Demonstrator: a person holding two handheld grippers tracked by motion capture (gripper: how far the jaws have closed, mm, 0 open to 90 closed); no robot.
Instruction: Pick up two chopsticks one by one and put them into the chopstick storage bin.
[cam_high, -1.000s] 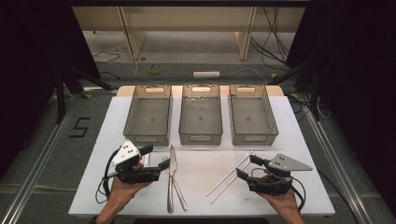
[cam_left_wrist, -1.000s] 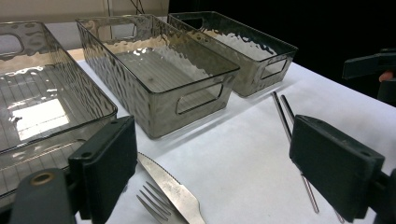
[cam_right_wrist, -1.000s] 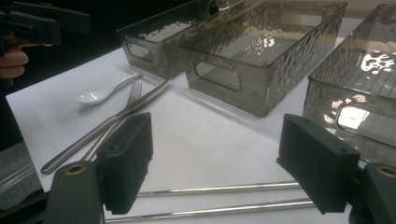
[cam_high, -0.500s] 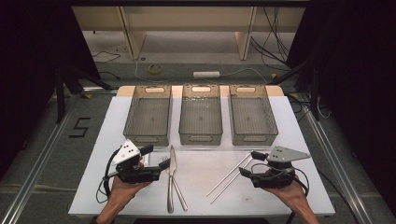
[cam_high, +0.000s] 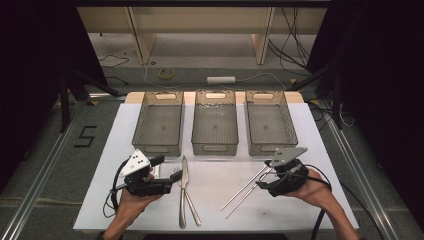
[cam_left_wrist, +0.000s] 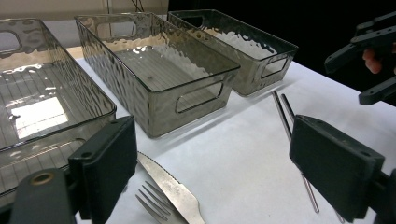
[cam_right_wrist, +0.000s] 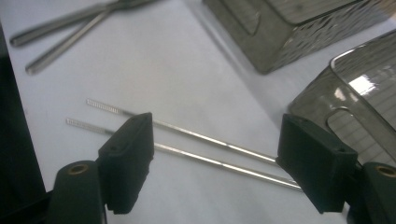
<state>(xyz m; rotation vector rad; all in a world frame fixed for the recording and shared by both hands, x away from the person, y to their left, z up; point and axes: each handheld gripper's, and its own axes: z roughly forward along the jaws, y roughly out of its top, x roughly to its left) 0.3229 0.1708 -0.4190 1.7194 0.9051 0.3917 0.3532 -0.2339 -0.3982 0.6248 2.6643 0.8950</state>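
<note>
On a white table three smoky clear plastic bins stand side by side at the far half: the left bin, the middle bin and the right bin. All three look bare inside.

The left gripper sits at about eight o'clock on the table, held in the person's left hand, and it points toward three o'clock. Its jaws stand wide apart with nothing between them. Just beside it, toward three o'clock, lie a knife and a fork, crossed over each other, handles toward six o'clock. In the left gripper view the knife blade and the fork tines lie low between the two black pads, and whether they touch cannot be told.

The right gripper is at about four o'clock, held in the right hand, and points toward nine o'clock. Its jaws are also spread apart and grip nothing. Two thin metal chopsticks lie side by side, slanting from the gripper's tip down toward seven o'clock. In the right gripper view the chopsticks run across the gap between the open pads, lying flat on the table beneath them.

The chopsticks and the knife-and-fork pair lie well apart.
</note>
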